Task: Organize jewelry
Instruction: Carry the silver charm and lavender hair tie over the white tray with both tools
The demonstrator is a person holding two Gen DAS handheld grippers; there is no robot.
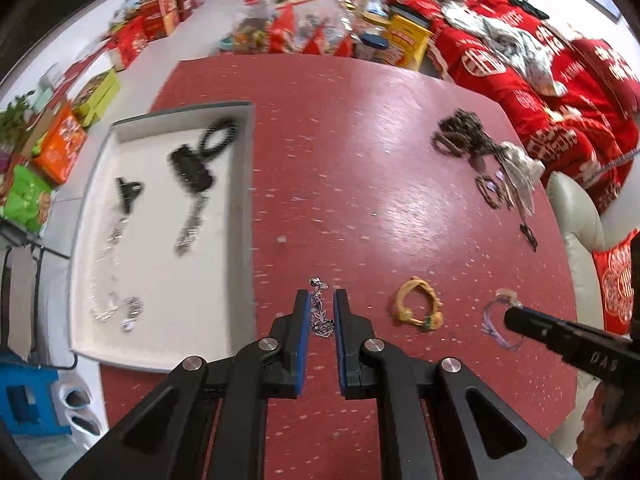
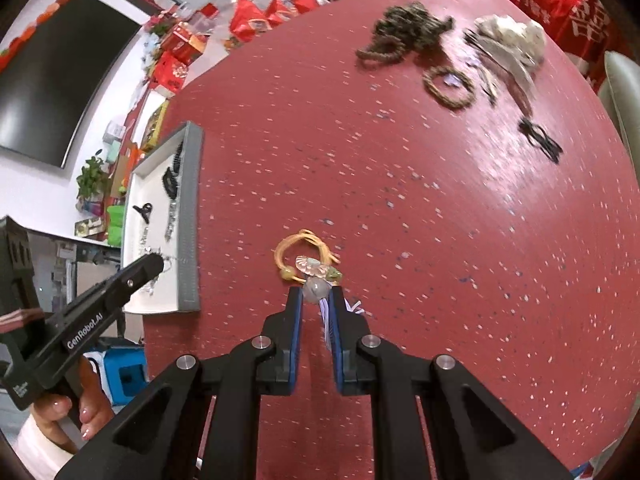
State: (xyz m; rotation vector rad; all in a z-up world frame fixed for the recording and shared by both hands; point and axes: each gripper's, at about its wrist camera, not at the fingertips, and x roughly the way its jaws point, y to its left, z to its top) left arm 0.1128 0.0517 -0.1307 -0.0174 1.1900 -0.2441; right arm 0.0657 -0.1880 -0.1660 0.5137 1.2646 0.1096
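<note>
Clutter rings both part-open grippers: left (image 1: 321, 304) straddles silver chain (image 1: 320, 314), right (image 2: 316, 300) straddles tasselled bead (image 2: 317, 289).

Red speckled table (image 1: 360, 152) in front of me, glossy, pale flecks all over. Landmark: the white tray (image 1: 160, 280) with grey rim, lying flat on the table's left part. Just right of the tray's near corner, a silver chain (image 1: 320, 314) lies on the red surface. Further right of it, a yellow cord bracelet (image 1: 418, 306), then a purple-threaded charm (image 1: 502, 320), both near my edge. Far across from the tray, toward the right rim: a heap of dark beads (image 1: 460, 136), a brown bead ring (image 1: 490, 190), a pale tassel piece (image 1: 520, 168), a small black clip (image 1: 529, 235).
</note>
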